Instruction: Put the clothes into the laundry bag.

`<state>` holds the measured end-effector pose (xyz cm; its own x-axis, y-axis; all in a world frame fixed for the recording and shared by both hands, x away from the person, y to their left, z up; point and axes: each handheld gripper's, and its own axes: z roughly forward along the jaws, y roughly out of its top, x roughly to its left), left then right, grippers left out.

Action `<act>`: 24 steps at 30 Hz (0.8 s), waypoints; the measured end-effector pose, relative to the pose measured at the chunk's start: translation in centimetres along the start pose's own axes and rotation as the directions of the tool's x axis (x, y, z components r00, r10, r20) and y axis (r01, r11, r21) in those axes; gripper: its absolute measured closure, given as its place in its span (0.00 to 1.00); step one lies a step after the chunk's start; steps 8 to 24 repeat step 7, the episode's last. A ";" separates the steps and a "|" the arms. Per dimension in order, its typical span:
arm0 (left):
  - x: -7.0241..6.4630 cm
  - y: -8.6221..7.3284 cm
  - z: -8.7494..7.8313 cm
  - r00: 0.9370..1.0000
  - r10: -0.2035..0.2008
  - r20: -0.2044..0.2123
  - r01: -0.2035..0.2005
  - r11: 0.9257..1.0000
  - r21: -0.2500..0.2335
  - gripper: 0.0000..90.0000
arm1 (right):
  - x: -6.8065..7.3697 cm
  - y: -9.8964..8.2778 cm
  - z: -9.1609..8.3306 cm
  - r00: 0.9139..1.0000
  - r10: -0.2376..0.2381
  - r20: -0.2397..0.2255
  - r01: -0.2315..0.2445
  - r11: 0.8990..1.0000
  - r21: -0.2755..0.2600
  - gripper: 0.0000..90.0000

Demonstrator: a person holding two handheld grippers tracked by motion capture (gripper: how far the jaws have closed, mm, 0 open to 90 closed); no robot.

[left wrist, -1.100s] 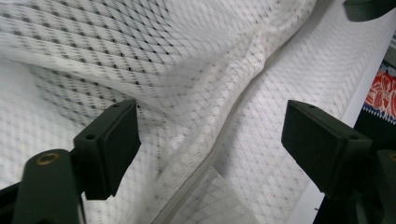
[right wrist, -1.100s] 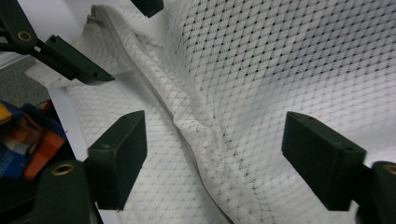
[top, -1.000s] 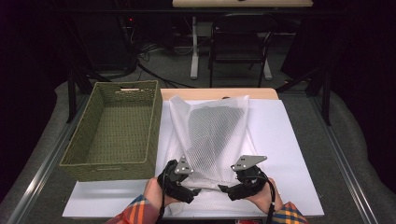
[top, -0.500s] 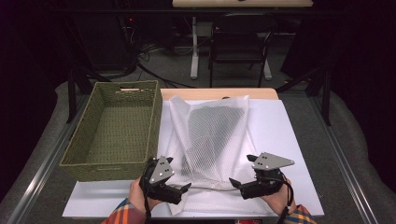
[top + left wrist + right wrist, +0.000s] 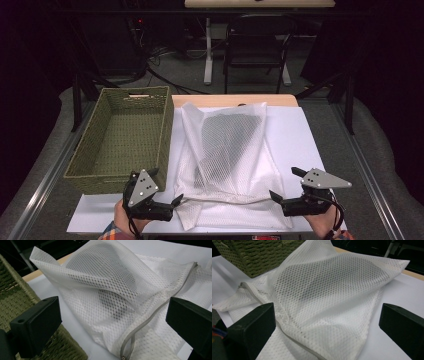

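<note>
A white mesh bag lies flat in the middle of the white sheet, with a dark item showing through its netting. Its grey zipper runs along the near edge. My left gripper sits at the bag's near left corner and my right gripper at its near right corner. Both point inward at the bag. Their jaws have just been opening and stand wide, pressing on nothing. The bag lies ahead of the left gripper. The bag also lies ahead of the right gripper.
A green woven basket stands left of the bag, close to my left gripper, and appears hollow inside. The white sheet covers a wooden table. A chair and cables stand beyond the far edge.
Both grippers have moved apart from the middle of the bag's near edge, the left one leftward and the right one rightward. Their jaws have spread wider.
</note>
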<state>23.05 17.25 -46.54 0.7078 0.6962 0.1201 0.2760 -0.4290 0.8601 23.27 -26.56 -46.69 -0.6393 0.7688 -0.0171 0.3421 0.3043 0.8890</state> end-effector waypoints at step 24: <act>0.4 -1.3 -1.1 1.000 -0.012 -0.017 0.012 1.000 0.011 0.00 | -0.7 -1.0 -0.8 1.000 0.016 0.010 -0.016 1.000 0.017 0.00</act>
